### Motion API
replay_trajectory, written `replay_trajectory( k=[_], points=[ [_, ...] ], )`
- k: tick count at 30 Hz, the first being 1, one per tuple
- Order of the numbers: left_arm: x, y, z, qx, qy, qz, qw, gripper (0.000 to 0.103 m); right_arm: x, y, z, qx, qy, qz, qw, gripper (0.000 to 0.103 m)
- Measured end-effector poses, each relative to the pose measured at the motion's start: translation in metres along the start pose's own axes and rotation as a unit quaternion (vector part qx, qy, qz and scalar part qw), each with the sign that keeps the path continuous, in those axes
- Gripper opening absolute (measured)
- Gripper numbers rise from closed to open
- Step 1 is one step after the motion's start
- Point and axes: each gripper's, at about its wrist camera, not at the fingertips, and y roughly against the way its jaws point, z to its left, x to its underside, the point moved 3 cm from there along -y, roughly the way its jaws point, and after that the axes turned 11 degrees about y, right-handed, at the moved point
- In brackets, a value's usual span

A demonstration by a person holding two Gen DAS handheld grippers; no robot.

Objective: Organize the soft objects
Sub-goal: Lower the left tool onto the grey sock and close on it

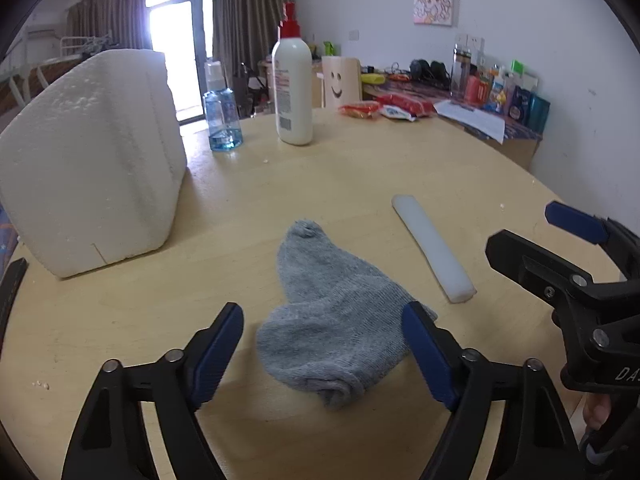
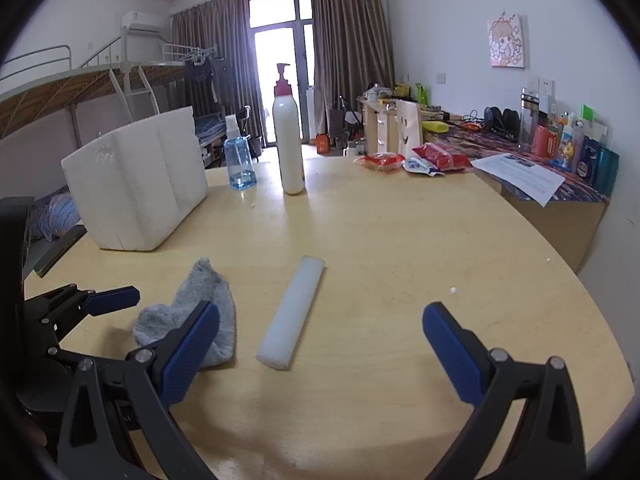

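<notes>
The left gripper hangs over the near part of the table with its jaws apart around a grey sock; the sock lies flat between the blue pads, and the right-hand pad overlaps its edge in the left wrist view, though whether it touches cannot be told. Nothing is gripped. The right gripper is spread wide and empty, with a white foam strip lying on the table between its fingers, nearer the left one and apart from both. The sock sits just left of the strip, not touching it. Farther back on the left stands a white foam box. Behind it, near the far edge, a small blue spray bottle and a tall white pump bottle stand upright side by side. Red snack packets lie at the far right edge.
</notes>
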Motion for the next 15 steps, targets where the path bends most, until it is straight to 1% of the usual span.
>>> replay_trajectory(
  k=[2,5,7,10,11,12,14,15],
  points=[
    [0.001,-0.003,-0.003,-0.001,-0.005,0.008,1.0000,0.073,0.000,-0.003,0.000,0.000,0.004,0.009,1.000,0.103],
    [0.002,-0.008,-0.004,-0.003,-0.008,0.021,0.9997,0.064,-0.001,-0.006,0.001,-0.004,0.011,0.015,1.000,0.103],
    [0.001,-0.010,-0.003,0.004,-0.001,0.027,0.9996,0.063,-0.002,-0.009,0.001,-0.007,0.013,0.020,1.000,0.103],
    [0.000,-0.010,-0.003,0.012,0.001,0.031,0.9995,0.058,-0.001,-0.012,0.001,-0.011,0.015,0.026,0.999,0.103],
    [0.000,-0.010,-0.004,0.013,0.000,0.030,0.9995,0.054,-0.001,-0.013,0.001,-0.011,0.015,0.030,0.999,0.103],
    [0.000,-0.010,-0.005,0.015,-0.003,0.029,0.9995,0.046,0.000,-0.015,0.001,-0.012,0.016,0.034,0.999,0.103],
    [0.002,-0.008,-0.009,0.021,-0.012,0.026,0.9994,0.038,0.002,-0.016,0.001,-0.012,0.015,0.039,0.999,0.103],
    [0.002,-0.008,-0.010,0.021,-0.015,0.024,0.9994,0.036,0.003,-0.016,0.000,-0.011,0.016,0.040,0.999,0.103]
  ],
)
